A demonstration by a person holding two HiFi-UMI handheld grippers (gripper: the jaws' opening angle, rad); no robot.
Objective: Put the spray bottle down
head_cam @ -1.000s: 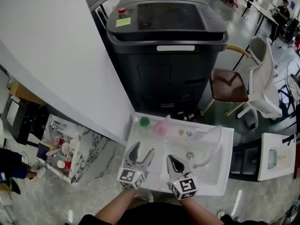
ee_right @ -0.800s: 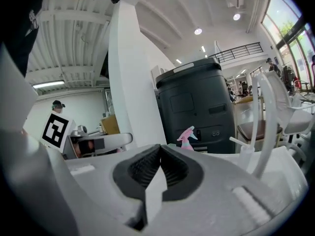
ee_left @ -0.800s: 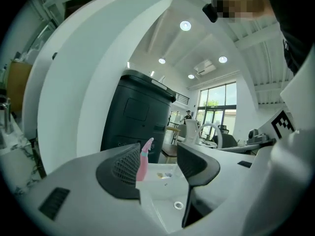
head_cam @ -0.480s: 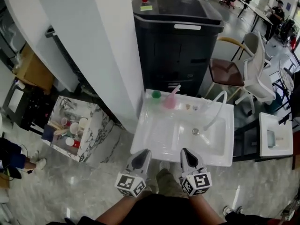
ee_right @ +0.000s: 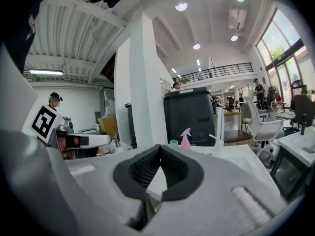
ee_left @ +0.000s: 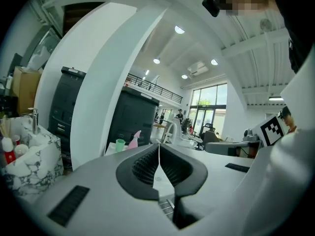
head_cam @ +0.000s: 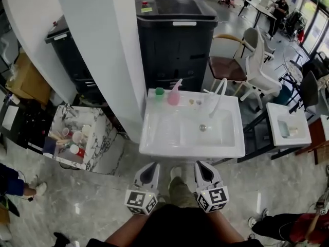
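Pink spray bottle (head_cam: pixel 174 93) upright on sink (head_cam: pixel 154 149) far rim at 11 o'clock by green cup (head_cam: pixel 160 91); left gripper (head_cam: pixel 151 168) and right gripper (head_cam: pixel 202 166) clear of near edge at 6 o'clock over open floor (head_cam: pixel 97 199), fingers together, empty.

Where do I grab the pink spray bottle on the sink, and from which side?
Likely the neck under the trigger head of the pink spray bottle, coming from the front across the sink: it stands upright, and the green cup sits at its left.
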